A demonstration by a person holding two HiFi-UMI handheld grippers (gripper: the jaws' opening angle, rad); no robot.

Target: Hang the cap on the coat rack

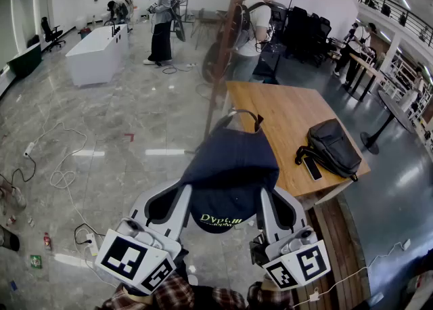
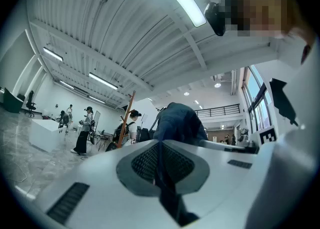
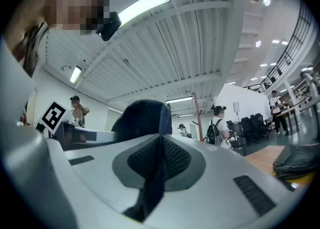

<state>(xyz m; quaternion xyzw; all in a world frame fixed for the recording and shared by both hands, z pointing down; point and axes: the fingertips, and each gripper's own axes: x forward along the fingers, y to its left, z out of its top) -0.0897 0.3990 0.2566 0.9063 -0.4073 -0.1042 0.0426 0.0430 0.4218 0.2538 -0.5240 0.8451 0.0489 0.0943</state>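
Observation:
A dark navy cap point(image 1: 229, 166) with light lettering on its brim hangs in the air in front of me, held from both sides. My left gripper point(image 1: 177, 202) is shut on the cap's left edge, and its fabric point(image 2: 176, 123) runs between the closed jaws in the left gripper view. My right gripper point(image 1: 268, 202) is shut on the cap's right edge; the cap point(image 3: 142, 119) bulges above those jaws. The wooden coat rack pole point(image 1: 228, 34) rises beyond the cap, also seen as a slanted pole point(image 2: 127, 118) and a thin post point(image 3: 195, 120).
A wooden table point(image 1: 284, 116) stands to the right with a black bag point(image 1: 331, 146) and a phone point(image 1: 312, 168). Cables point(image 1: 64, 166) trail on the floor at left. A white counter point(image 1: 98, 51) and several people stand farther back.

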